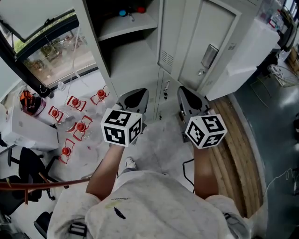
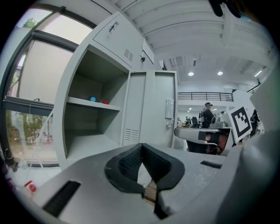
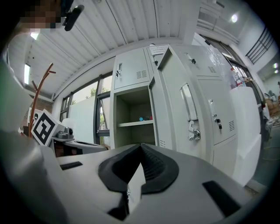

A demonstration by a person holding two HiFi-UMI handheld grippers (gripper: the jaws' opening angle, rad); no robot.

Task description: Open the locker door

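The grey locker (image 1: pixel 135 56) stands ahead with its door (image 1: pixel 205 46) swung open to the right, handle (image 1: pixel 209 56) facing me. Inside, small blue and red items (image 1: pixel 131 11) lie on the shelf. My left gripper (image 1: pixel 134 97) and right gripper (image 1: pixel 189 99) hang side by side in front of the locker, apart from it, both shut with nothing held. The left gripper view has the left gripper (image 2: pixel 142 146) closed below the open compartment (image 2: pixel 92 127) and door (image 2: pixel 153 113). In the right gripper view the right gripper (image 3: pixel 141 146) is closed left of the door (image 3: pixel 179 109) and its handle (image 3: pixel 189 105).
Several red clip-like objects (image 1: pixel 77 121) lie on the floor at left by the window (image 1: pixel 51 46). A white cabinet (image 1: pixel 247 51) stands right of the door. A black chair (image 1: pixel 23 168) is at lower left. A person (image 2: pixel 206 114) stands far off.
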